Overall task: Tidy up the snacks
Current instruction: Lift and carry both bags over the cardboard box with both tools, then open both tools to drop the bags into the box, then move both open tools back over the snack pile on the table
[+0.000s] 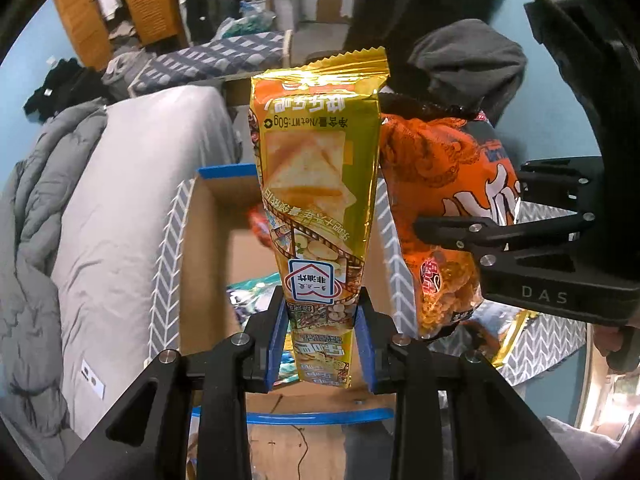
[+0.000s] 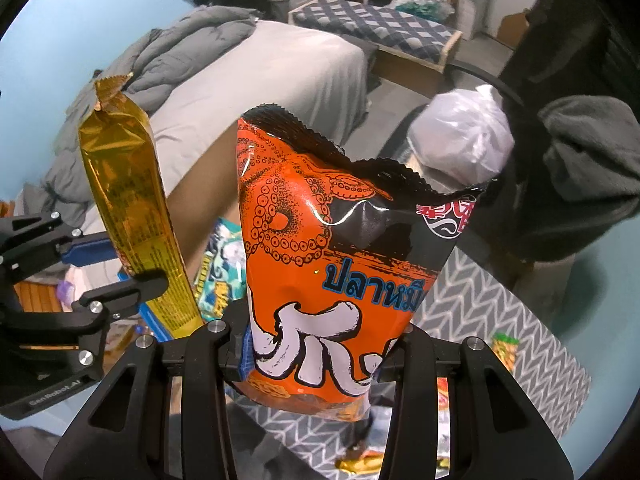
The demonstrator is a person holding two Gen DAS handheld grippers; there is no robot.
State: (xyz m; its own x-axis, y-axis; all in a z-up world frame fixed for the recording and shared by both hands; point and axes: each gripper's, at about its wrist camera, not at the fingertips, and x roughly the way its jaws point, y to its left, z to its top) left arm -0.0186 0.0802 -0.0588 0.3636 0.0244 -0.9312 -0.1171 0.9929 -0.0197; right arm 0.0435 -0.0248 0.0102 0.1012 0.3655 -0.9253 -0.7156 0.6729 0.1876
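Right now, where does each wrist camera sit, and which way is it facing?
Left wrist: on the left gripper, looking down past its gold snack bag into a cardboard box; its own fingers show.
Right wrist: on the right gripper, looking down along its orange squid bag toward the bed.
Shared: both bags, each other's gripper, the bed.

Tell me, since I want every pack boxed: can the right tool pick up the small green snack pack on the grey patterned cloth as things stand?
Probably not yet. The right tool is already shut on the orange octopus bag, so nothing free can close on the green snack pack until that bag is put down.
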